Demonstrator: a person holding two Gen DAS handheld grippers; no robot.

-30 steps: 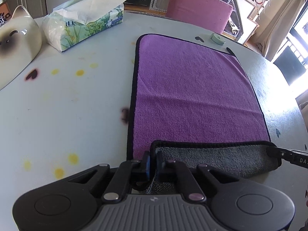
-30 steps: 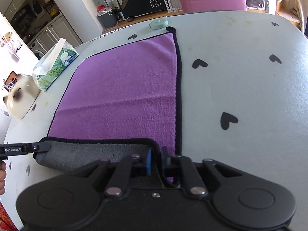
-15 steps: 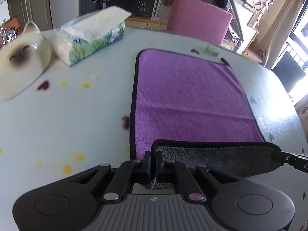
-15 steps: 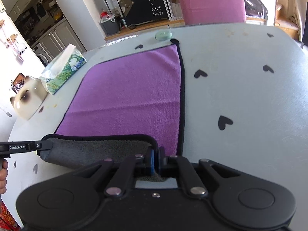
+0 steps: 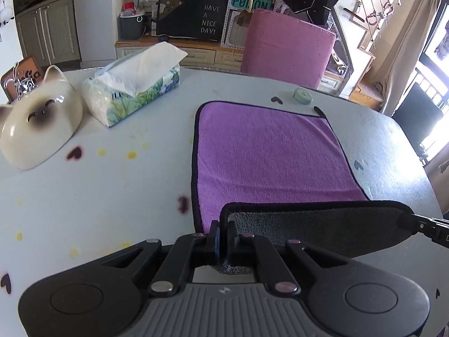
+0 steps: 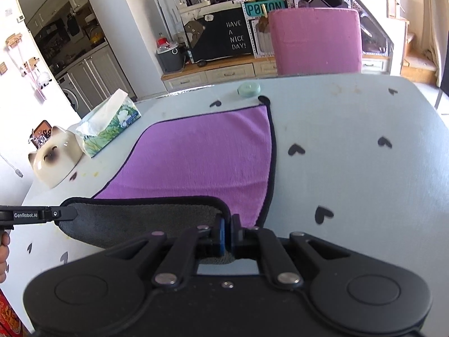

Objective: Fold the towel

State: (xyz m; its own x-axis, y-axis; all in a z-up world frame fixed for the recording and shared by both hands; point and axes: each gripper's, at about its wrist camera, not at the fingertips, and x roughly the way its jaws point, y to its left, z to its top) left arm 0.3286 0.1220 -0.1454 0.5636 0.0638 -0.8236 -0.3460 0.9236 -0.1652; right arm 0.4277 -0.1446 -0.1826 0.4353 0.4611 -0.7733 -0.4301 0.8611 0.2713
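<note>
A purple towel (image 5: 263,151) with a black hem and grey underside lies on the white table (image 5: 98,196). It also shows in the right wrist view (image 6: 207,157). Its near edge is lifted off the table and turned over, so the grey underside (image 5: 317,227) faces me. My left gripper (image 5: 223,236) is shut on the near left corner. My right gripper (image 6: 227,233) is shut on the near right corner. Each gripper's tip shows at the edge of the other's view, holding the raised edge taut.
A tissue box (image 5: 134,84) and a cat-shaped ceramic dish (image 5: 39,123) stand at the far left. A small green round thing (image 5: 302,95) lies beyond the towel's far edge. A pink chair (image 5: 286,45) stands behind the table.
Both grippers have risen with the towel's near edge held between them. The views tilt up, and more of the grey underside hangs free above the table.
</note>
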